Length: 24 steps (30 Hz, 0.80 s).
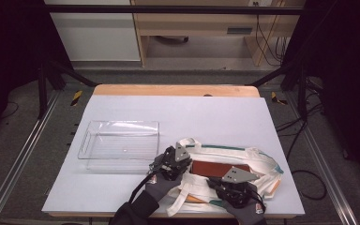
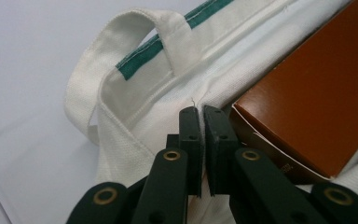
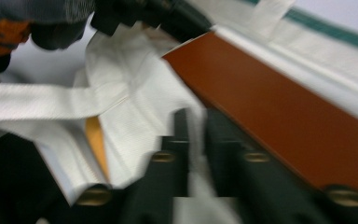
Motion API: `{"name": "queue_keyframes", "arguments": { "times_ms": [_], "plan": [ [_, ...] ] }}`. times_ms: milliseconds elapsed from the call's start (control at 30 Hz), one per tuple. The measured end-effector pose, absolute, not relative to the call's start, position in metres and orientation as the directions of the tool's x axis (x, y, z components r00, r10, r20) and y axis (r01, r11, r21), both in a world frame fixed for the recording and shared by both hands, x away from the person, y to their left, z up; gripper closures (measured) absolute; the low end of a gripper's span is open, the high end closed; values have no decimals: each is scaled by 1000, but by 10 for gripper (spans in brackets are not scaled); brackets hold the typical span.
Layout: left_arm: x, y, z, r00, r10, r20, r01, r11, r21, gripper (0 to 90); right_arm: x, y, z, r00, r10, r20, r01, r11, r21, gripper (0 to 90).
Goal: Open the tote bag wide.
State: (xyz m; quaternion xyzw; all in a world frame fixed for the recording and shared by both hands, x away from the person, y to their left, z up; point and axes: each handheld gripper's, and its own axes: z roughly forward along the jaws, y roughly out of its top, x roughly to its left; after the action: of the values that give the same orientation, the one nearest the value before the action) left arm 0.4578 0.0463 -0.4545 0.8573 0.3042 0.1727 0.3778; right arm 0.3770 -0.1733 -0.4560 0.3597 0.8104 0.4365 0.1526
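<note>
The bag (image 1: 243, 161) lies at the bench's (image 1: 215, 117) near edge, a brown box (image 1: 218, 168) in its mouth; left tool (image 2: 201, 116) clamps the bag's rim; right tool (image 3: 193, 126) likewise pinches bag cloth.

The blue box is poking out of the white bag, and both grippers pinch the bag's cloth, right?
Not quite. The box is brown, as the left gripper view shows. It does poke out of the white bag, and the left gripper and right gripper both pinch its cloth.
</note>
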Motion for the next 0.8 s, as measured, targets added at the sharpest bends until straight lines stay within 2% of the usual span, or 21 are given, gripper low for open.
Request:
{"name": "queue_keyframes", "arguments": {
  "times_ms": [100,333,633,733,800],
  "plan": [
    [461,46,-454,732,680,41,419,-497,760,871,375,-180,-449,-712,693,111,445,324,835,897],
    [465,44,-458,691,722,18,455,-454,766,871,372,-181,-459,-748,645,158,487,371,790,900],
    [464,47,-464,685,728,-9,454,-417,787,856,374,-176,-478,-737,660,143,509,404,760,900],
    [463,50,-462,689,724,-31,446,-390,805,831,372,-176,-477,-739,662,128,494,402,771,884],
    [461,52,-458,693,721,-32,429,-376,821,790,371,-178,-473,-745,655,128,482,394,782,826]
  ]
}}
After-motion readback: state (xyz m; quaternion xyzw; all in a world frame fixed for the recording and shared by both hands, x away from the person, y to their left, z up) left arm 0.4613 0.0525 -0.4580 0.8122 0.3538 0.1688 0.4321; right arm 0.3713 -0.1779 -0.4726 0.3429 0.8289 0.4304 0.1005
